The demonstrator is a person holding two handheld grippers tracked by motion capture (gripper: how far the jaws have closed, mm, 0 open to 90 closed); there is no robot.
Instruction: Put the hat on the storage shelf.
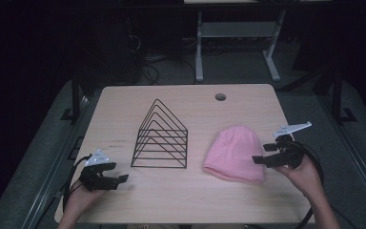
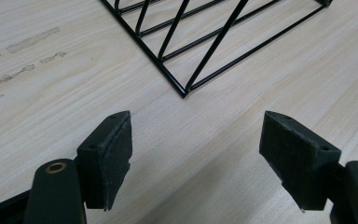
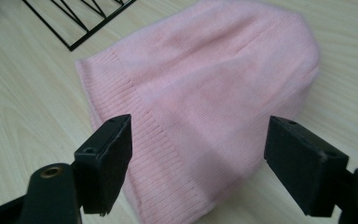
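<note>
A pink knit beanie lies flat on the wooden table, right of centre. My right gripper hovers at its right edge, jaws wide open. In the right gripper view the beanie spreads between and beyond the open jaws, its ribbed hem nearest. A black wire rack with triangular dividers stands at the table's middle. My left gripper rests low at the front left, open and holding nothing. The rack's near corner lies just ahead of it in the left gripper view.
A round cable hole sits near the table's far edge. Beyond the table are a white desk frame and dark floor with cables. Faint scuff marks show on the wood left of the rack.
</note>
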